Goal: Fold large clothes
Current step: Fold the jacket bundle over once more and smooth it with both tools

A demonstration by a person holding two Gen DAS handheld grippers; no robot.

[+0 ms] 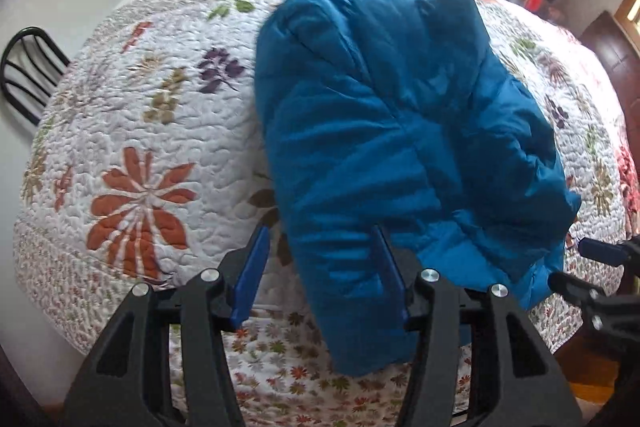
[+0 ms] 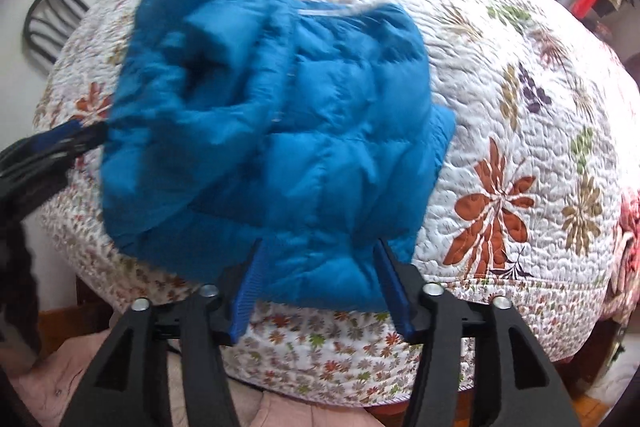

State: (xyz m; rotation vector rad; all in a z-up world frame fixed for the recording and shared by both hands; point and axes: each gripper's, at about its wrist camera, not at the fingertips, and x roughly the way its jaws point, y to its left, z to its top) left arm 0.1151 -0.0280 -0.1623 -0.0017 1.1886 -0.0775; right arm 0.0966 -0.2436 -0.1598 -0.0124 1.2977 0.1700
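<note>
Jacket (image 2: 280,131) hem overhangs the quilt (image 2: 520,107) edge
Left gripper (image 1: 320,267) and right gripper (image 2: 320,275) gape, holding nothing; regrip hem corners evenly before folding

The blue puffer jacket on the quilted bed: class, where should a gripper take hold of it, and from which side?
Probably the near hem of the blue puffer jacket, from the bed's near edge: it overhangs the edge there, so fingers can straddle its thin fold.
</note>
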